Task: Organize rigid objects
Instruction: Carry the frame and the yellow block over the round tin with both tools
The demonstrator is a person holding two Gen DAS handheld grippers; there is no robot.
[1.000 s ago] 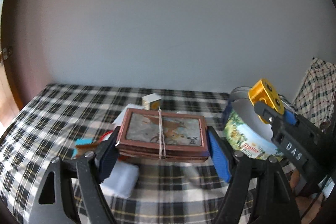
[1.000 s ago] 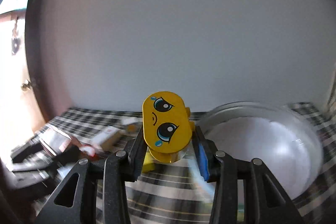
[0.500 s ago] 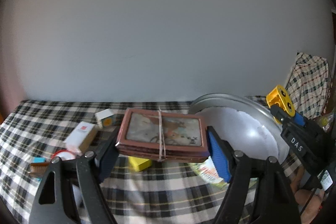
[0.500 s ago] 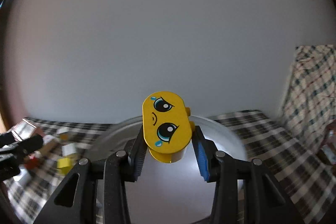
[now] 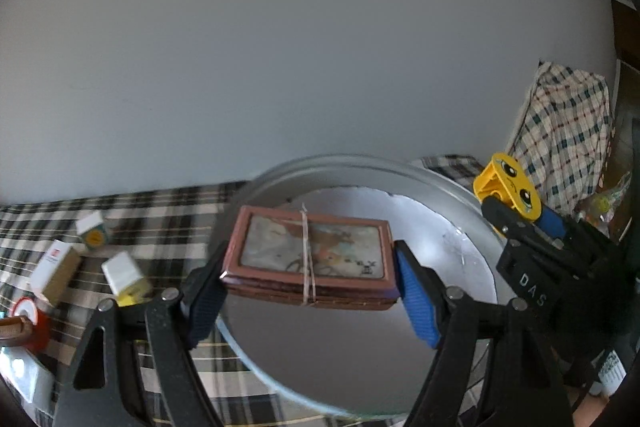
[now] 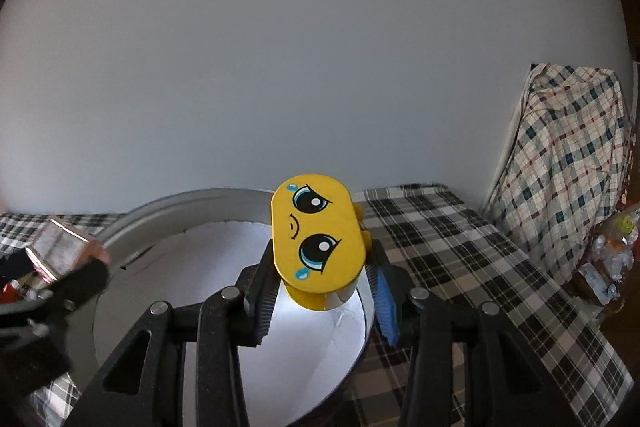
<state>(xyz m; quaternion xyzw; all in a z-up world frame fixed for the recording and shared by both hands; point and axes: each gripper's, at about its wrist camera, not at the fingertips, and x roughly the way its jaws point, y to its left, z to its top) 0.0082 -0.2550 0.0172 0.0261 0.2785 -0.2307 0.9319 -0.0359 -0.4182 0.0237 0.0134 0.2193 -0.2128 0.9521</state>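
A plain grey wall (image 6: 320,47) backs the checked surface (image 6: 460,251), where a big round metal tin (image 5: 452,195) stands; above it the left gripper (image 5: 310,291) has its jaws clamped on a framed picture (image 5: 312,255), while the right gripper (image 6: 320,291) pinches a yellow face toy (image 6: 318,239)

1. A plain pale grey wall (image 6: 320,47) fills the upper part of both views.
2. A black-and-white checked cover (image 6: 460,259) is spread over the flat surface below it.
3. A lighter checked cloth (image 6: 572,155) is draped upright at the right.
4. Brown woodwork (image 5: 626,39) is seen at the far right edge.
5. The scene is softly, evenly lit.
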